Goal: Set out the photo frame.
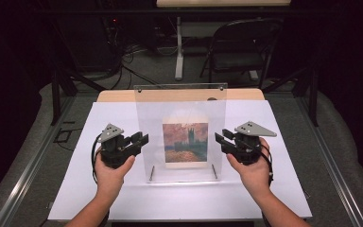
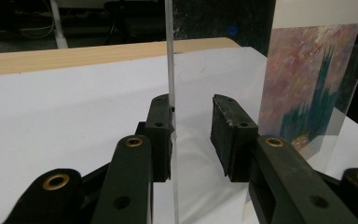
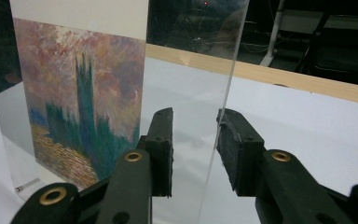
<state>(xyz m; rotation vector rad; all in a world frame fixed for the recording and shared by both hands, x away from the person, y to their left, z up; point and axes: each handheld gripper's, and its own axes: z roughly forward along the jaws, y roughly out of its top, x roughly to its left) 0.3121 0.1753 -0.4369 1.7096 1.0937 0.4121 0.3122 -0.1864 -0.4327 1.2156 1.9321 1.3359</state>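
1. High view: the clear acrylic frame (image 1: 182,135) stands upright mid-table on the white sheet (image 1: 75,189), long axis vertical, painting (image 1: 185,142) facing the person, left gripper (image 1: 141,140) and right gripper (image 1: 219,138) flanking its side edges.
2. Left gripper view: the jaws straddle the pane's edge; one pad touches it, the other stands apart.
3. Right gripper view: the jaws straddle the other edge; one pad is at the pane, the other clear.

Clear glossy acrylic frame (image 1: 179,132); matt white paper sheet (image 1: 274,189).

Room: dark, walls unlit and black.
Floor: grey, with cables (image 1: 127,71) trailing across it.
Chair: black folding chair (image 1: 238,49) behind the table.
Second table: white leg (image 1: 179,47) and pale top (image 1: 222,3) at the far end.
Frame: black struts (image 1: 56,90) on both sides.
Light: falls on the white sheet (image 1: 75,189).
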